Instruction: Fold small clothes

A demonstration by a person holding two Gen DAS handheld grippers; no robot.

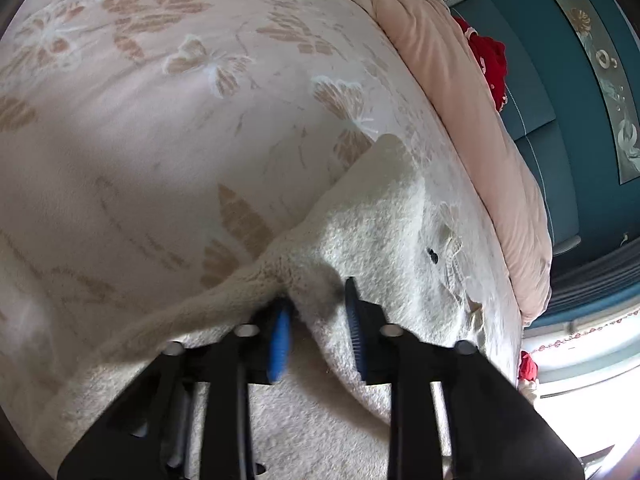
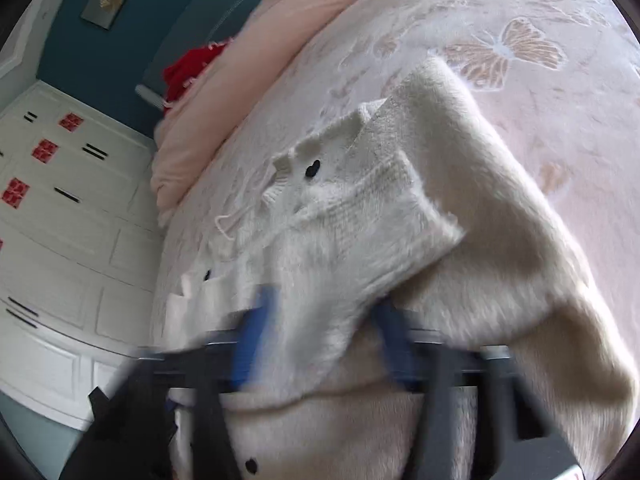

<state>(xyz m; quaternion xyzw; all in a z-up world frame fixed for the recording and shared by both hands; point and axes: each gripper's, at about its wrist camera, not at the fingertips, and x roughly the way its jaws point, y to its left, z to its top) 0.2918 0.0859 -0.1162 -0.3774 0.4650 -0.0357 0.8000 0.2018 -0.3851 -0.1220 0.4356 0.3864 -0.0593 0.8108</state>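
- A fuzzy white cardigan with black heart buttons lies on a bed covered by a pink blanket with butterfly and leaf patterns.
- The left claw grasps a bunched fold of the cardigan between its blue pads; the fabric rises up to the claw from the bed.
- The right claw has a cardigan layer draped between its blurred blue pads; I cannot tell whether it is clenched.
- A ribbed sleeve cuff lies folded over the cardigan body.
- A pink duvet is bunched along the far edge, beside a red garment and a teal headboard.
- White cabinet doors stand at the left in the right wrist view.
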